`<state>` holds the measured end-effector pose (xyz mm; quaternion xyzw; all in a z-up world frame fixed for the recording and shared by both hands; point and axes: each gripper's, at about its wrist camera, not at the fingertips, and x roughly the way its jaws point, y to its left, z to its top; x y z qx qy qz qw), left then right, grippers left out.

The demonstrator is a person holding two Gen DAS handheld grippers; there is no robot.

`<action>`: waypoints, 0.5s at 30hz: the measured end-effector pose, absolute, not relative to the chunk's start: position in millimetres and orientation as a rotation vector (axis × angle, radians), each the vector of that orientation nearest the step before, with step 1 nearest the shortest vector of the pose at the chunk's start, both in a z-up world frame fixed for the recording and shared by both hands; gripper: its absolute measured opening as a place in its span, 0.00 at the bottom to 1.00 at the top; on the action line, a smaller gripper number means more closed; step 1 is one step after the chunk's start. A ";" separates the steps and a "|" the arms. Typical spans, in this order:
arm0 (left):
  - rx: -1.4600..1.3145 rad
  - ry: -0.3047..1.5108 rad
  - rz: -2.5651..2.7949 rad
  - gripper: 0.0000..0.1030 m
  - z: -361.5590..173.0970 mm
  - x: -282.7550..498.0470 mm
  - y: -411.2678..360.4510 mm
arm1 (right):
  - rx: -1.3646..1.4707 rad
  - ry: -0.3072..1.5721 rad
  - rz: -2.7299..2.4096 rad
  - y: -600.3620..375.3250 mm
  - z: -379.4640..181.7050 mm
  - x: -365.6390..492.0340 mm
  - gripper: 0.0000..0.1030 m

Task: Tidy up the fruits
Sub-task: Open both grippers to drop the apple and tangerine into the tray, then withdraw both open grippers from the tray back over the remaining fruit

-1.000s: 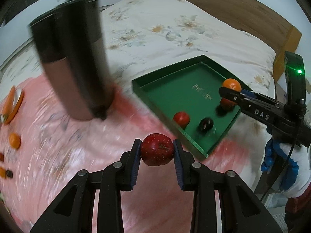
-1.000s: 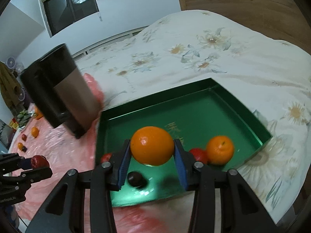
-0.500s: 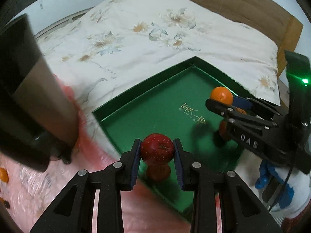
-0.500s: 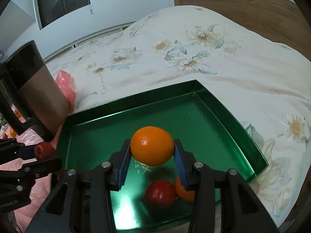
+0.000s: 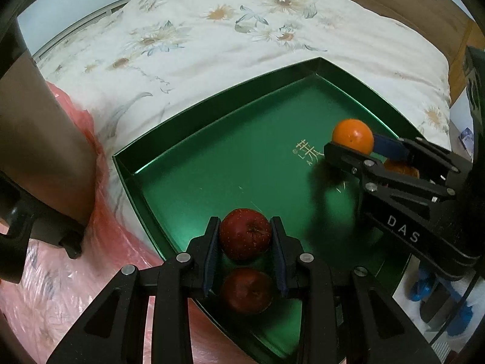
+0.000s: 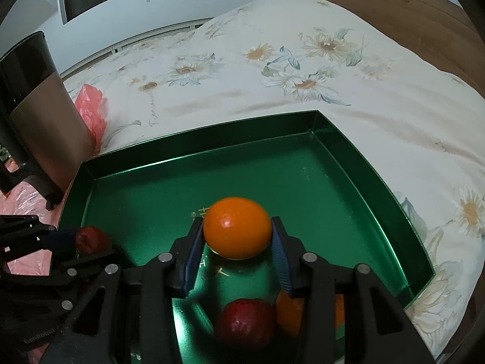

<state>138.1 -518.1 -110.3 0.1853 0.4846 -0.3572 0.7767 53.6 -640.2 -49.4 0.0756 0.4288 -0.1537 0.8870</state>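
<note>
My left gripper is shut on a red apple and holds it over the near corner of the green tray. A second red fruit lies in the tray just beneath it. My right gripper is shut on an orange and holds it above the tray floor. Below it lie a red fruit and another orange. The right gripper and its orange also show in the left wrist view; the left gripper's apple shows in the right wrist view.
The tray rests on a floral bedspread. A dark and brown bin stands to the left on pink plastic sheeting. A wooden headboard runs along the far right.
Both grippers have moved forward and lower over the tray with their fruit still held. The bin has slid further to the left of both views.
</note>
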 end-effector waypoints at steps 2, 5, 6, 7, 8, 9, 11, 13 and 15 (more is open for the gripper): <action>0.410 1.049 -0.778 0.27 -110.5 135.3 -519.3 | 0.148 0.897 -0.323 -639.4 -50.4 54.1 0.41; 0.425 1.050 -0.779 0.27 -110.5 132.8 -520.0 | 0.131 0.909 -0.325 -637.4 -50.5 56.2 0.41; 0.429 1.050 -0.776 0.27 -110.2 132.4 -520.3 | 0.127 0.914 -0.327 -637.0 -50.6 56.7 0.41; 0.430 1.052 -0.775 0.28 -109.7 132.1 -519.9 | 0.126 0.917 -0.326 -637.4 -50.8 56.5 0.43; 0.428 1.051 -0.774 0.31 -108.3 131.9 -518.9 | 0.124 0.922 -0.325 -637.1 -50.6 56.7 0.47; 0.426 1.046 -0.771 0.36 -106.6 131.9 -518.0 | 0.124 0.921 -0.324 -636.9 -49.8 56.0 0.60; 0.421 1.037 -0.768 0.39 -101.7 132.0 -514.5 | 0.119 0.915 -0.336 -636.5 -46.8 54.9 0.79; 0.412 1.029 -0.765 0.43 -95.1 131.4 -510.1 | 0.123 0.908 -0.342 -636.3 -42.7 52.8 0.81; 0.404 1.019 -0.764 0.45 -88.7 129.2 -504.8 | 0.123 0.902 -0.343 -634.8 -38.7 50.7 0.81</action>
